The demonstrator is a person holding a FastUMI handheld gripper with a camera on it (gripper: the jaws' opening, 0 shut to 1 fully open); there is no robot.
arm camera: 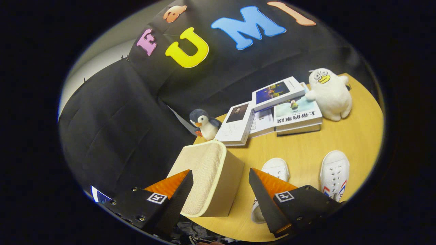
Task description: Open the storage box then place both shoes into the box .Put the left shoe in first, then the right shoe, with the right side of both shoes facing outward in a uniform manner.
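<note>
A beige fabric storage box (207, 178) with its lid down stands on the wooden table (306, 149), between my fingers and just ahead of them. My gripper (219, 183) is open, its fingers spread wide to either side of the box without pressing it. Two white sneakers lie to the right of the box, toes pointing away from me. One shoe (274, 172) is partly hidden behind my right finger. The other shoe (335, 173) lies farther right and shows red and blue stripes on its side.
Several books (272, 109) are stacked and spread at the table's far side. A small penguin plush (204, 124) stands at the left of the books, just beyond the box. A white duck plush (330, 93) sits at their right. Black cloth walls rise behind and left.
</note>
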